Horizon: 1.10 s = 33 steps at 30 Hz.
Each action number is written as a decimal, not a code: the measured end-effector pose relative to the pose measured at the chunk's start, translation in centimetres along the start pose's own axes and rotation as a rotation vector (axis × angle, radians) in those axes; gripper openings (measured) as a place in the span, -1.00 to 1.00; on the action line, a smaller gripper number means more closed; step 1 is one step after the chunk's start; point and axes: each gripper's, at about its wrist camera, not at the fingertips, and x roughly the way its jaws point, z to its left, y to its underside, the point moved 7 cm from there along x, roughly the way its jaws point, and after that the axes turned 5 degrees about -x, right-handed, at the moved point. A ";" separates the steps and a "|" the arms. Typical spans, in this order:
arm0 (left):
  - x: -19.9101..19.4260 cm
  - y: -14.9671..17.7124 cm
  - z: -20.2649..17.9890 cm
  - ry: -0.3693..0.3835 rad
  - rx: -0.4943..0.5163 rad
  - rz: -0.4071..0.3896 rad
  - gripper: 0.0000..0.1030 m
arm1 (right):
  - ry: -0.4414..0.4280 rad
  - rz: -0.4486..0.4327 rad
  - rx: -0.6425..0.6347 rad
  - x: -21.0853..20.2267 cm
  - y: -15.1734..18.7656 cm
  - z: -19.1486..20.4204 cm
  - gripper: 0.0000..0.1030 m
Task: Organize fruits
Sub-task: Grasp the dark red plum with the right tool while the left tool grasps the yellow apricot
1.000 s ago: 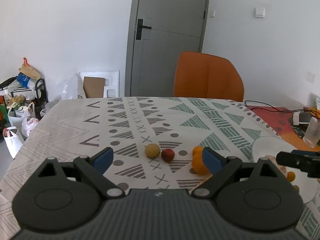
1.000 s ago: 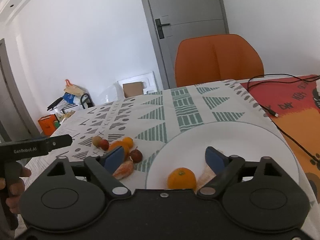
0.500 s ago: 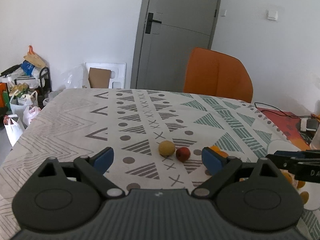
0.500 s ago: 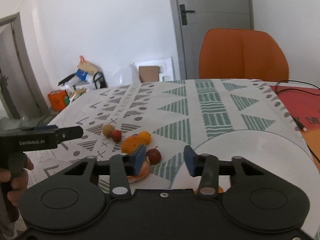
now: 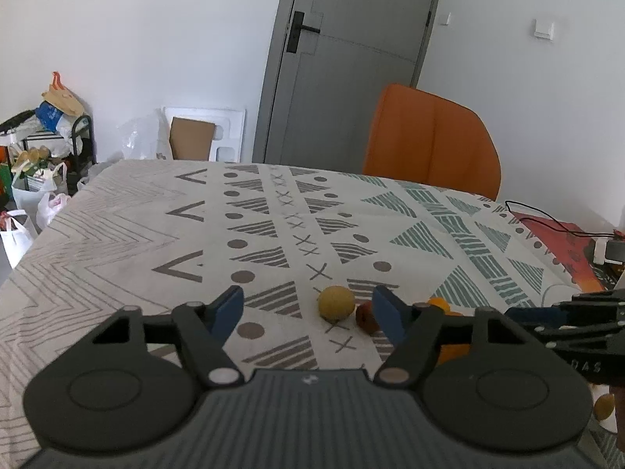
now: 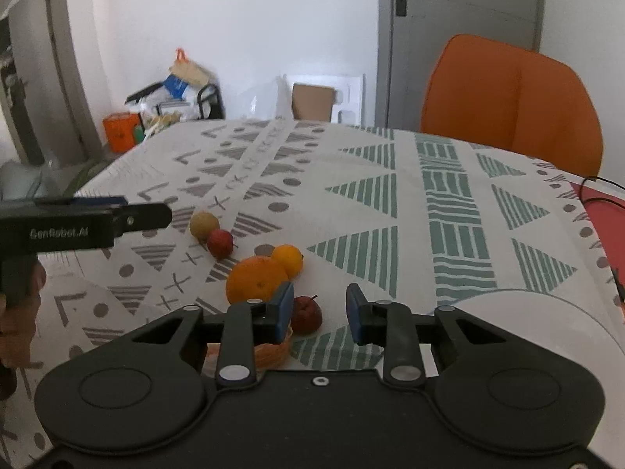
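Observation:
Loose fruit lies on the patterned tablecloth. In the right wrist view I see a yellow round fruit [image 6: 204,225], a small red fruit [image 6: 220,243], a large orange [image 6: 256,280] touching a smaller orange [image 6: 288,259], a red apple [image 6: 307,314] and a peeled citrus [image 6: 269,351] under the left finger. My right gripper [image 6: 319,312] is open and empty, just above the apple. My left gripper [image 5: 307,314] is open and empty, with the yellow fruit [image 5: 336,303] and red fruit [image 5: 366,314] between its fingers, further out. The white plate [image 6: 547,320] lies at the right.
An orange chair [image 5: 431,144] stands behind the table's far edge. A black cable [image 5: 547,221] and a red mat [image 5: 562,250] lie at the table's right side. Bags and clutter [image 5: 35,156] stand on the floor to the left.
My right gripper has swung left from over the plate to the loose fruit and narrowed its jaws. My left gripper has moved left and narrowed a little, still open.

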 end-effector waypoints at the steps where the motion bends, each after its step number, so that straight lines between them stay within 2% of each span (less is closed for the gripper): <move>1: 0.3 0.0 0.0 0.003 -0.002 0.005 0.28 | -0.006 0.008 -0.010 0.2 0.0 0.1 -0.46; 12: 3.2 0.2 -0.1 0.027 -0.001 0.054 0.09 | -0.029 0.068 -0.096 2.3 -0.1 0.9 -0.60; 19: 4.1 0.4 -0.3 0.041 0.000 0.062 -0.07 | -0.022 0.046 -0.073 2.0 -0.6 0.3 -0.61; 22: 4.2 0.5 -0.9 0.071 0.006 0.065 -0.39 | -0.017 0.030 -0.061 1.5 -0.9 0.0 -0.61; 23: 4.1 0.5 -1.1 0.084 0.006 0.068 -0.56 | -0.015 0.025 -0.056 1.3 -1.0 -0.1 -0.61; 33: 1.2 0.0 -2.7 0.089 0.037 0.023 -0.56 | -0.006 -0.013 -0.019 -0.8 -0.5 0.1 -0.61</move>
